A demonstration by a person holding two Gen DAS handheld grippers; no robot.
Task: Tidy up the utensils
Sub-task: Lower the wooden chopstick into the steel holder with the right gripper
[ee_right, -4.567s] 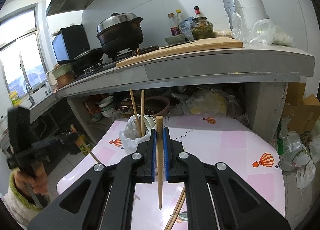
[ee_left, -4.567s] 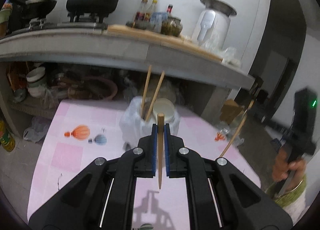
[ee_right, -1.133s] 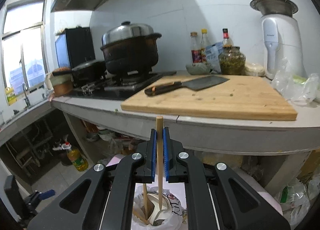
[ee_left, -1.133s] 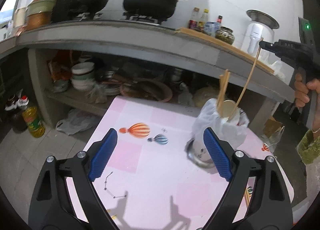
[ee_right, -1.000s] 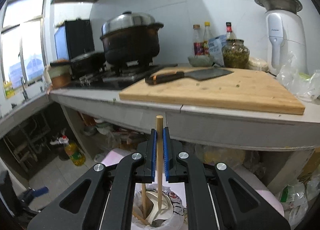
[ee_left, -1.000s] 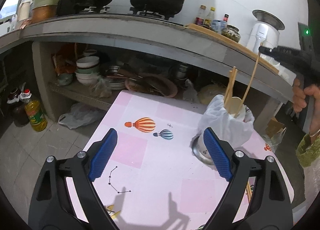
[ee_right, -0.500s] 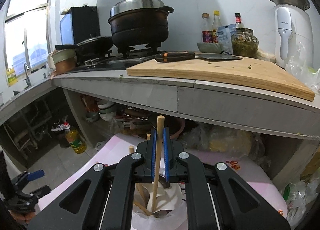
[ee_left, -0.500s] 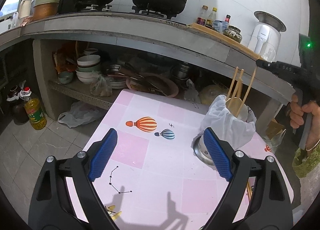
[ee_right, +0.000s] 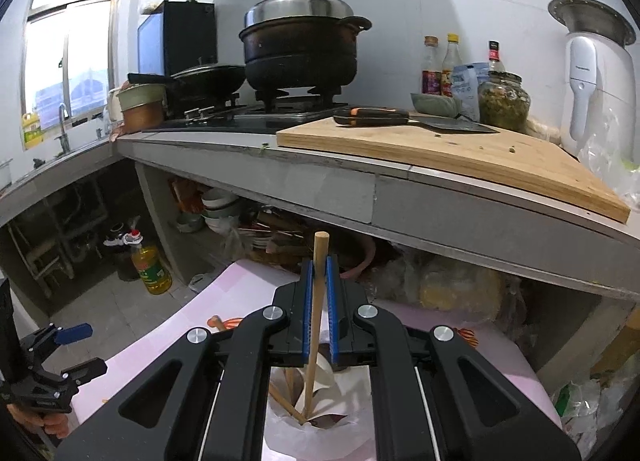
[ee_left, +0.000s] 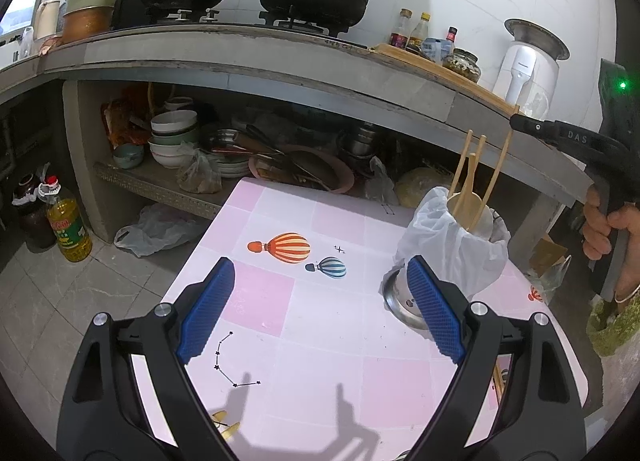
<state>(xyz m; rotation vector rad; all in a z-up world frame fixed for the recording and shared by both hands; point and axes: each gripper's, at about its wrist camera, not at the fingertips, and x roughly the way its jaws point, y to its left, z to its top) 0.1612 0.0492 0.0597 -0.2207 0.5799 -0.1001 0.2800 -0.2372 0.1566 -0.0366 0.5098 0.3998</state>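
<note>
Pink table [ee_left: 320, 325]: bagged holder [ee_left: 460, 237] far right, three chopsticks [ee_left: 468, 177] inside. Left gripper [ee_left: 320, 301] jaws wide apart, empty, above near table. Right gripper [ee_right: 319, 293] clamped on a fourth chopstick [ee_right: 316, 313], its lower tip inside the holder [ee_right: 320, 421].

Left wrist view low over table [ee_left: 320, 341], right wrist view above holder [ee_right: 320, 421], both facing counter [ee_left: 280, 65]

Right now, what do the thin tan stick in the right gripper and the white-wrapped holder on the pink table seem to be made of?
The thin tan stick, a chopstick clamped in the right gripper, looks like pale wood or bamboo: matte, with a cut round end. The white-wrapped holder seems covered by a thin plastic bag, crinkled and slightly translucent; its base looks like shiny metal, probably steel.
</note>
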